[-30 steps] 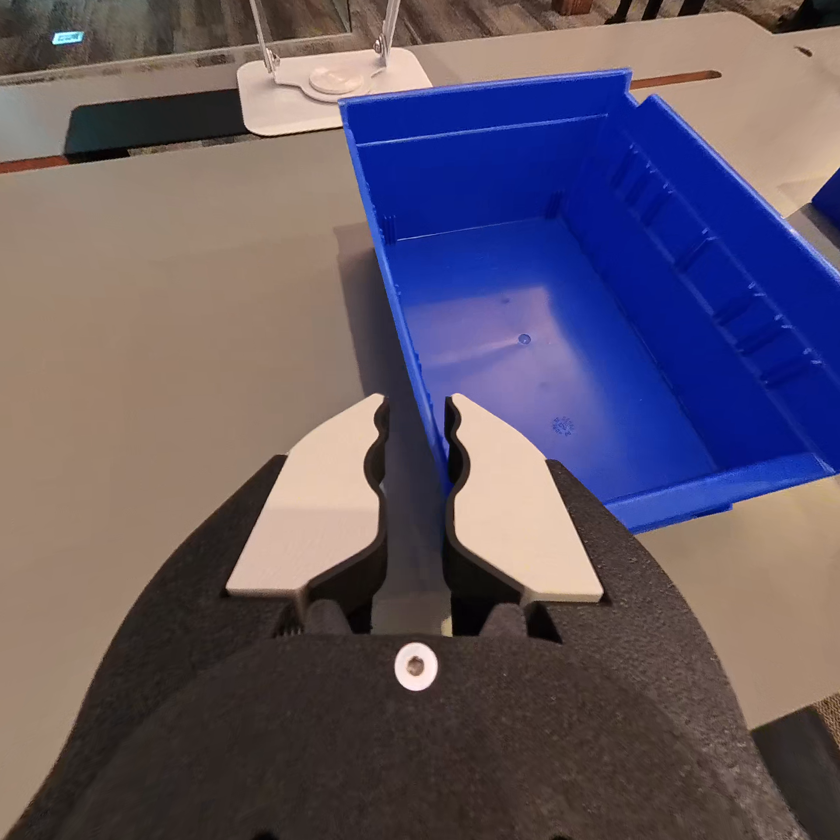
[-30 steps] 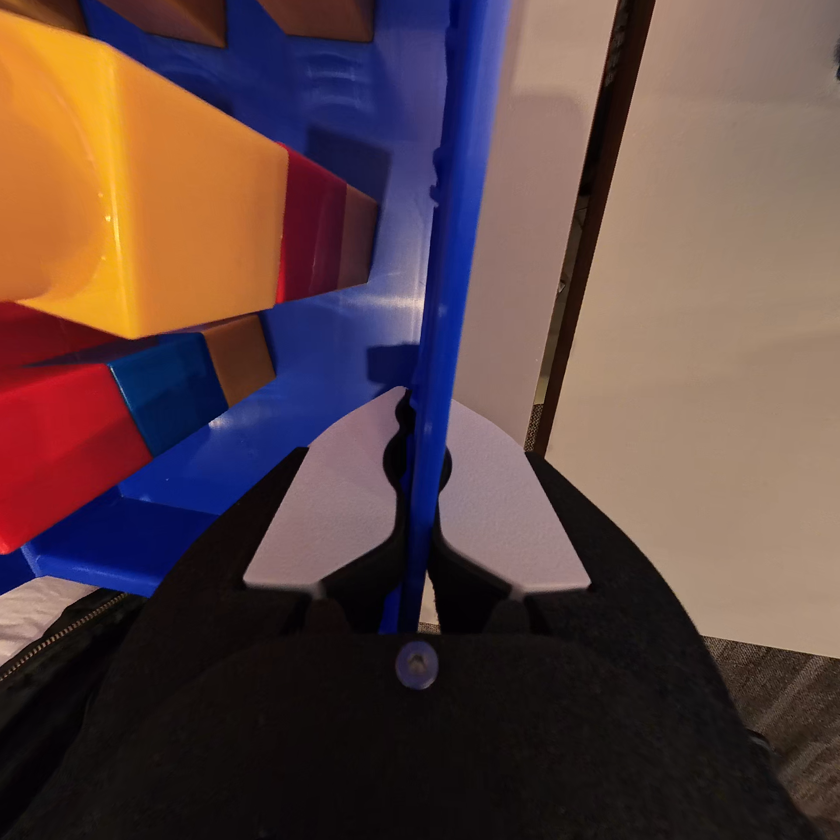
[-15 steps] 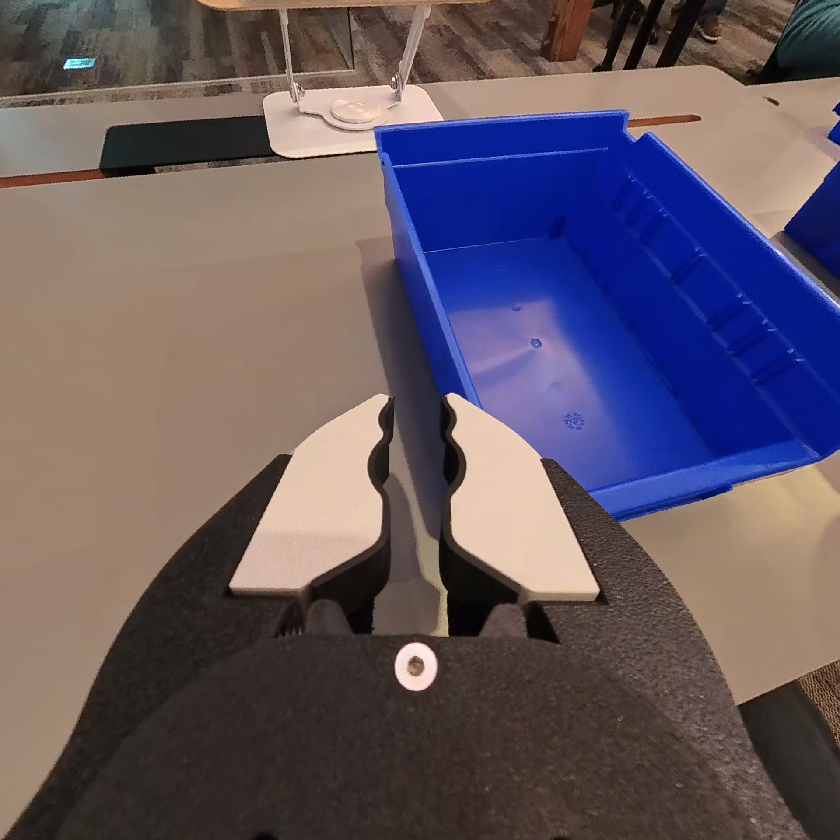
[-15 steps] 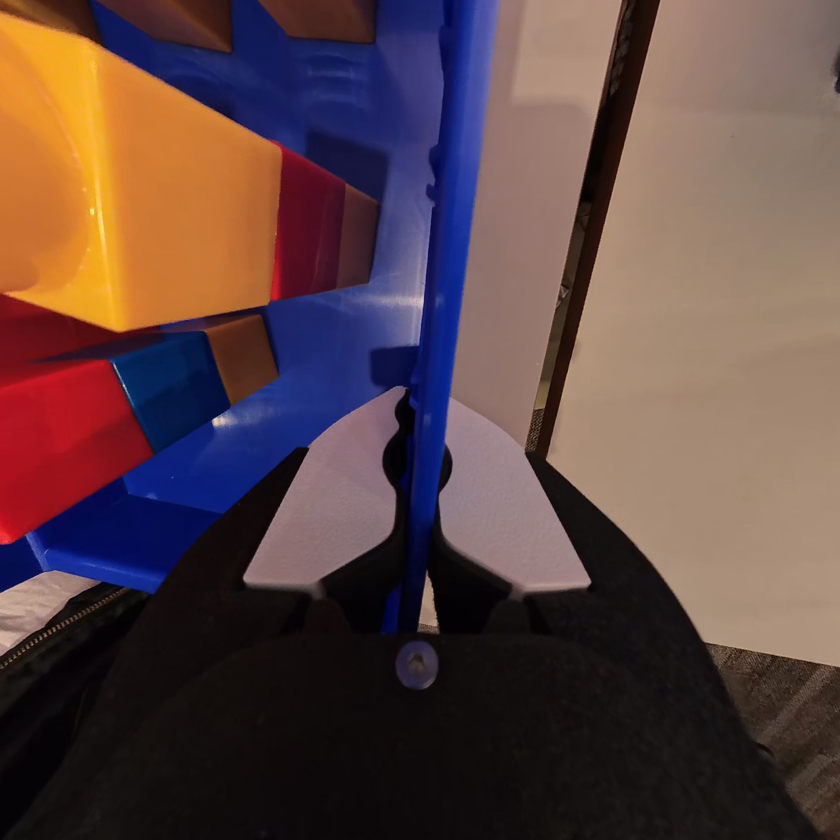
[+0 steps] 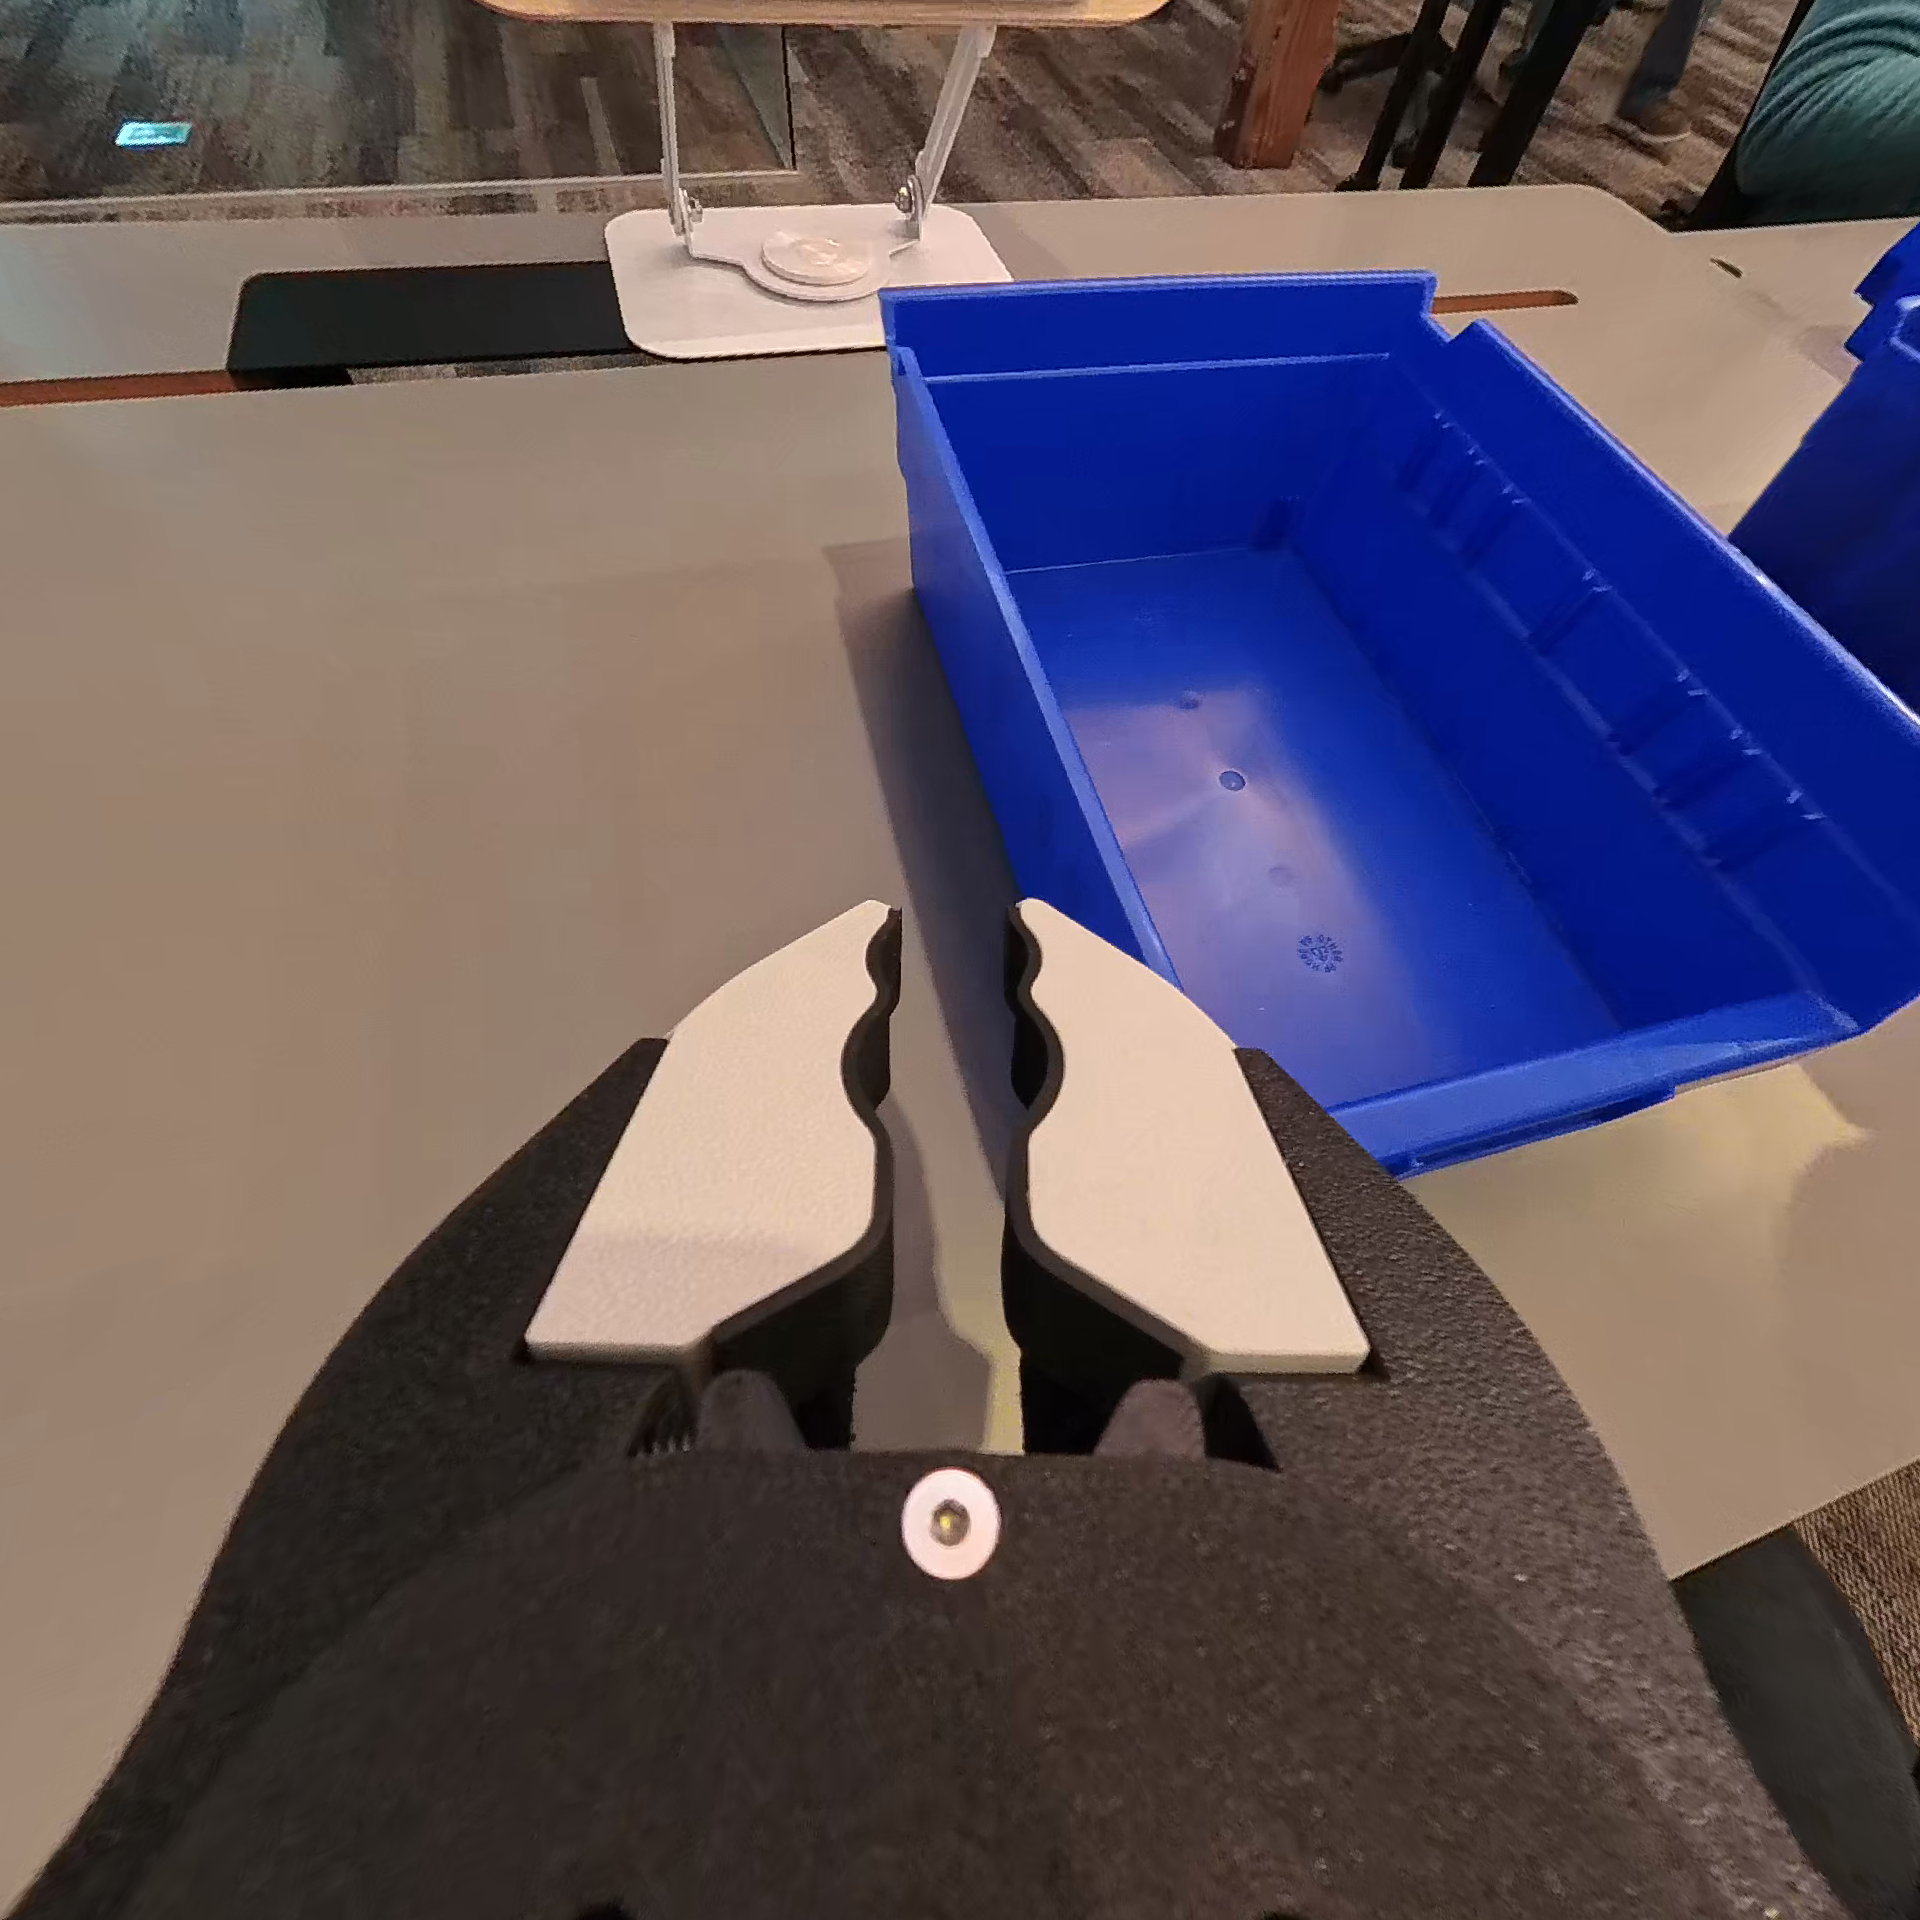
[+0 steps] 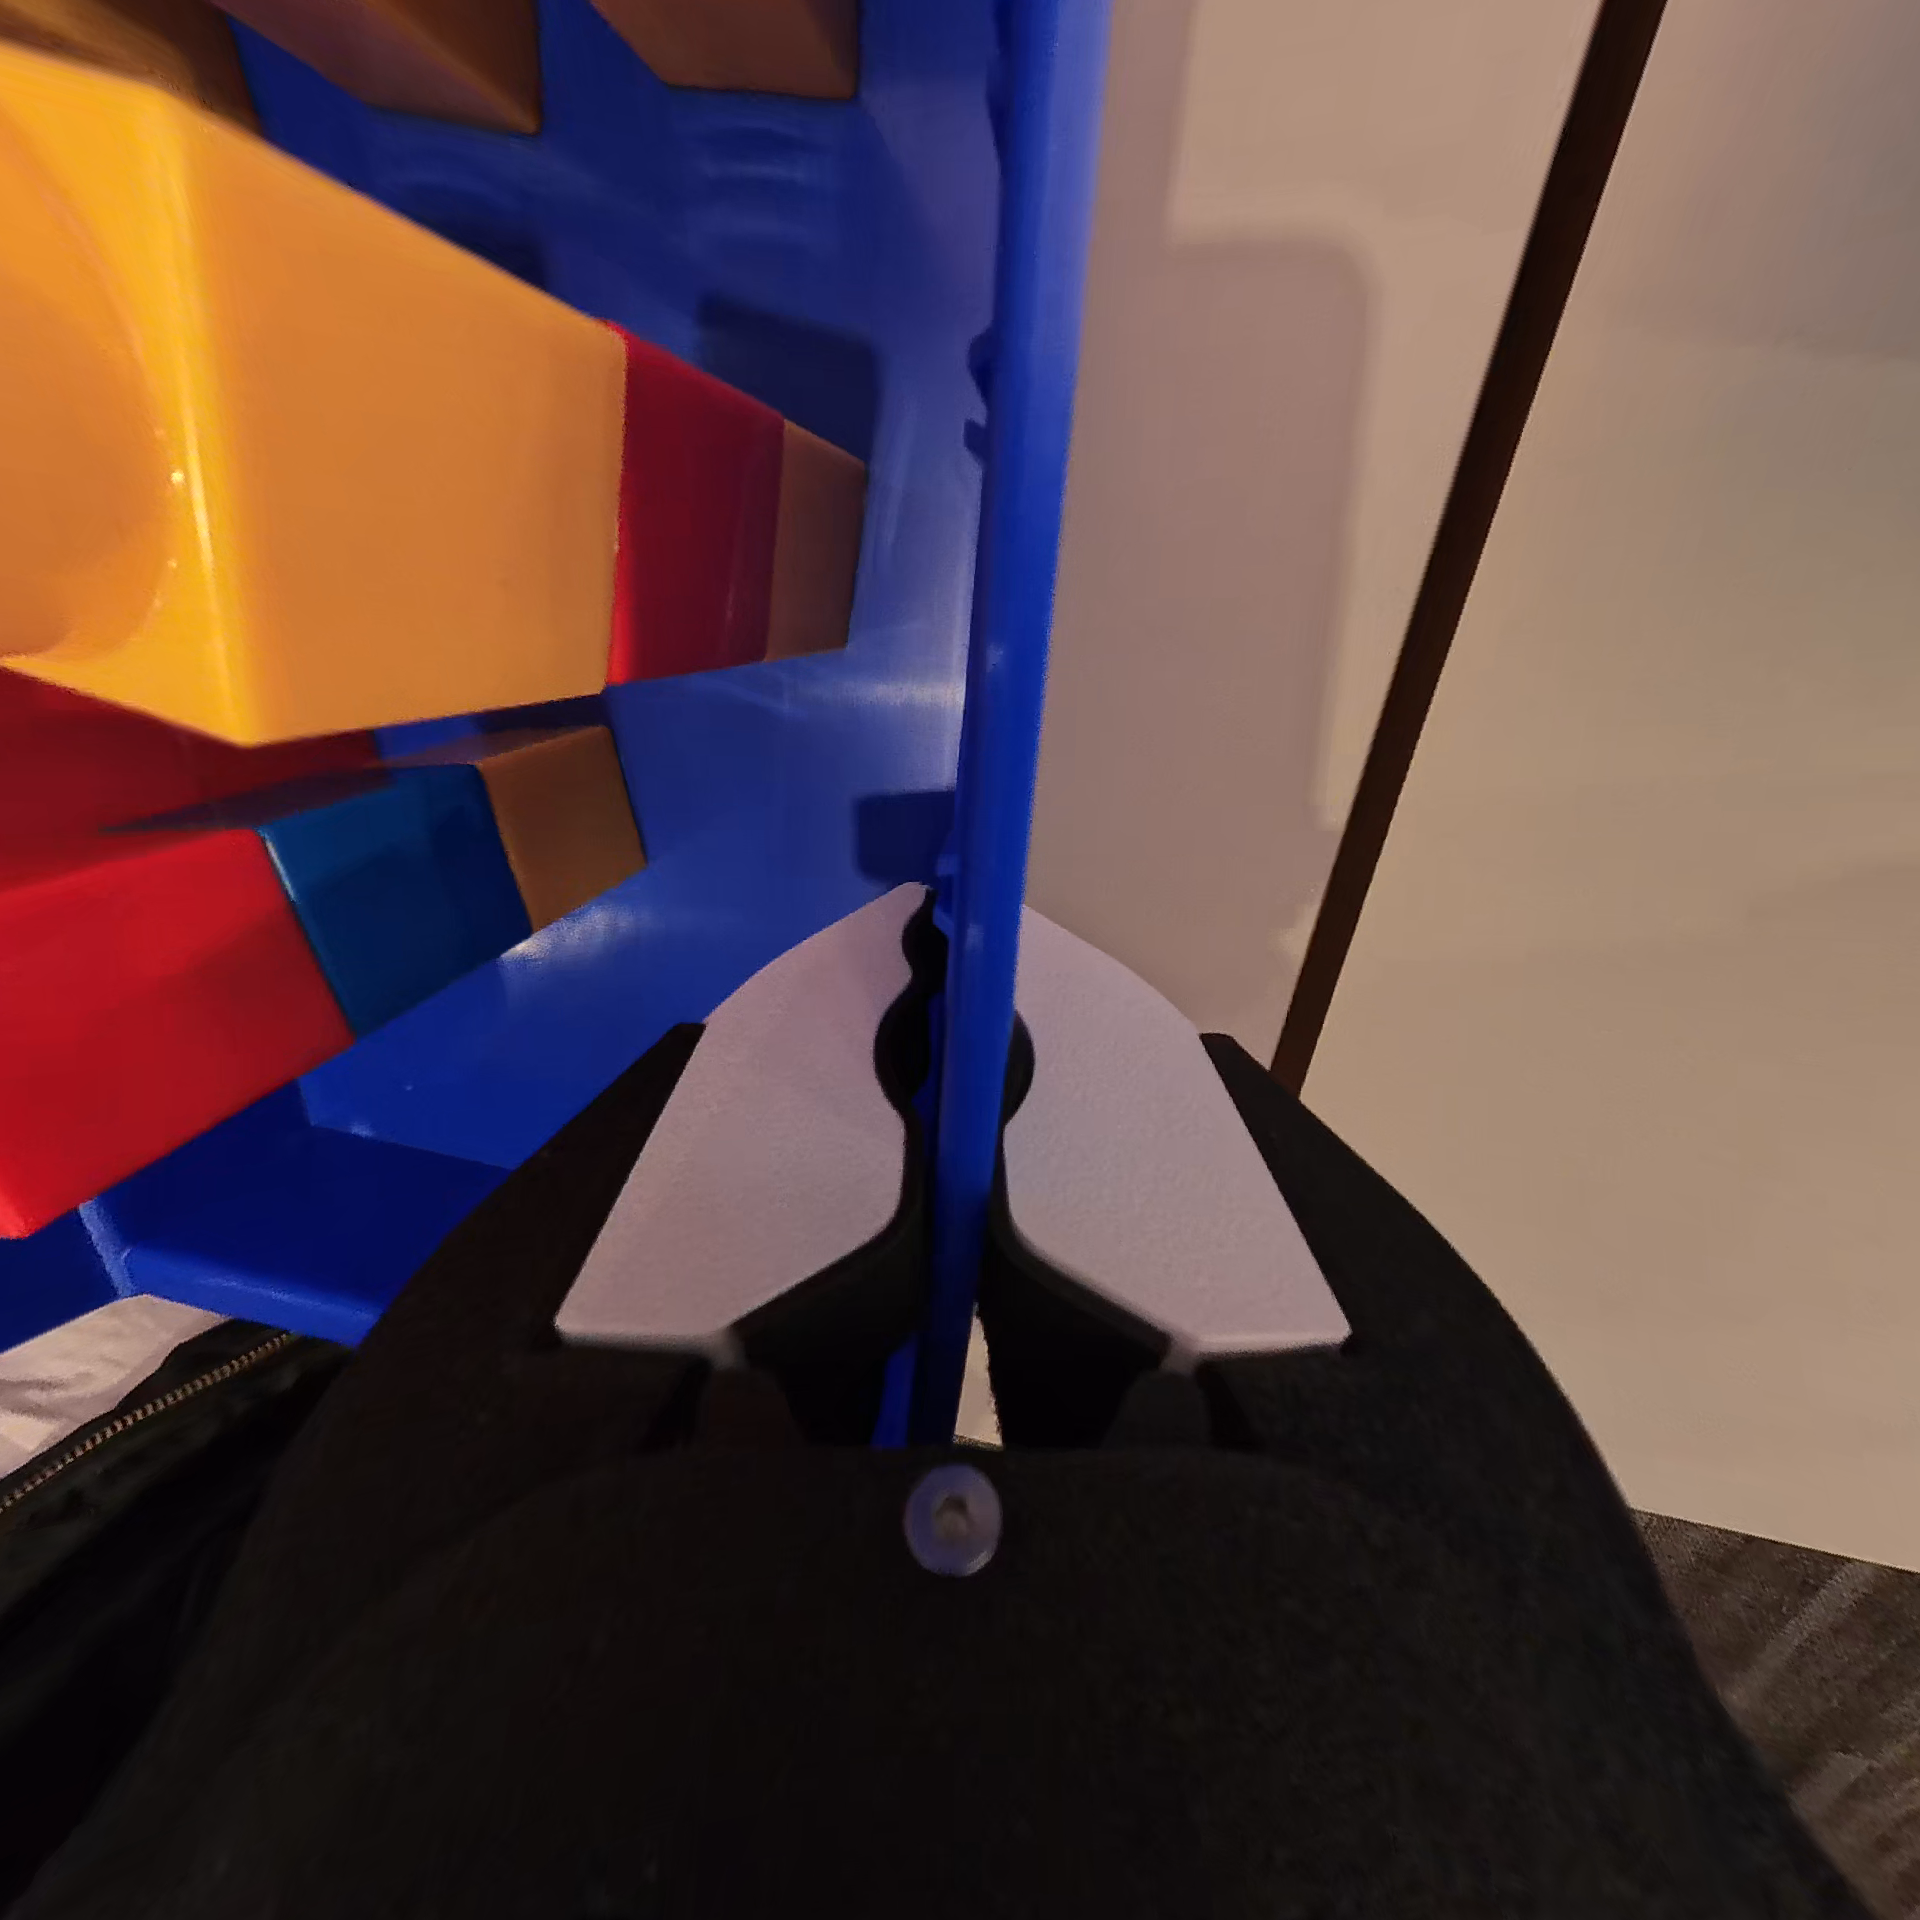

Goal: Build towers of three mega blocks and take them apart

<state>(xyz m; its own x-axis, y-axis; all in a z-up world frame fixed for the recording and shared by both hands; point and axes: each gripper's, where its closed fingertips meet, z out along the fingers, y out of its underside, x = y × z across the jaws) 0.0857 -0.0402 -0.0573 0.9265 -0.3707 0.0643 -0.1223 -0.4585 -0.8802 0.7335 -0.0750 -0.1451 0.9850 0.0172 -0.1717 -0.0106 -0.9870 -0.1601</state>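
Right gripper (image 6: 961,1049): fingers clamped on the thin side wall of a blue bin (image 6: 1003,520), one finger inside, one outside.
Mega blocks (image 6: 312,499): inside that bin, left of the gripped wall; yellow, red and blue ones joined in stacks, long axes running toward the bin's floor.
Left gripper (image 5: 951,925): fingers narrowly parted, holding nothing, above the grey tabletop (image 5: 416,675).
Empty blue bin (image 5: 1455,1081): on the tabletop, just right of and beyond the left fingers.
Key relation: the blocks lie next to the right fingers; judged, the loaded bin must reach the tabletop before building.
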